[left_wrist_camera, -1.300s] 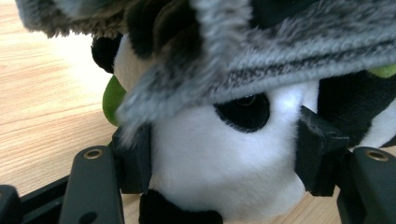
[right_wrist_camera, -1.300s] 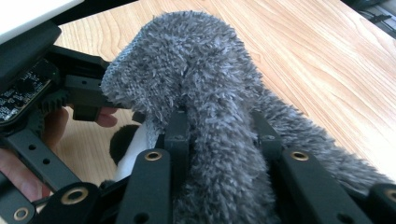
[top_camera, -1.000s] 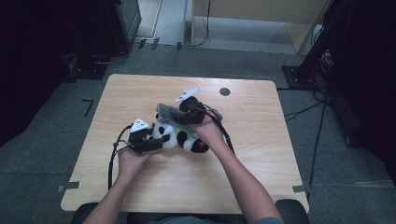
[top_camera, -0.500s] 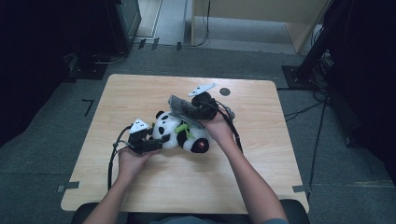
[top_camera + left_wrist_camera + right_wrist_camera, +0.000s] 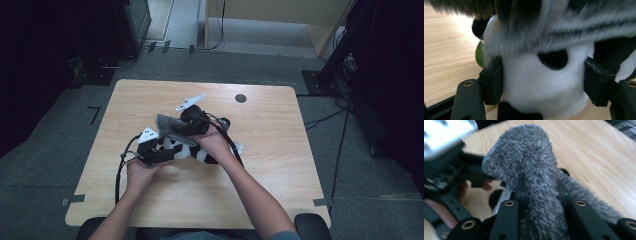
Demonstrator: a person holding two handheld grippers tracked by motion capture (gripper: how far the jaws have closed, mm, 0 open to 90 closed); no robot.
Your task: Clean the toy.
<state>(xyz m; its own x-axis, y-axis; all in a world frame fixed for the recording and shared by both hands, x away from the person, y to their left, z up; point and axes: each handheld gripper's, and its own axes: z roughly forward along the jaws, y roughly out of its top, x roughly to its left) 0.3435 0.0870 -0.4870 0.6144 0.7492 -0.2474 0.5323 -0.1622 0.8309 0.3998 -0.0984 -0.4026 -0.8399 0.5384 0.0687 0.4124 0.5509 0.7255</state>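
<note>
Left tongs (image 5: 544,82) just eased, still pinching panda (image 5: 541,90), right tongs (image 5: 540,192) clamping grey fuzzy cloth (image 5: 524,157)

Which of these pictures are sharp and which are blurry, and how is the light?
High view: evenly lit pale wooden table, dark surroundings. Left gripper view: the black-and-white plush panda is fairly sharp, while a grey streak smears across the top. Right gripper view: the fuzzy grey cloth is crisp; the other gripper is blurred at the upper left.

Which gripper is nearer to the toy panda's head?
Left. The left gripper has its jaws on both sides of the panda's head. The right gripper holds a grey fuzzy cloth above the panda.
</note>
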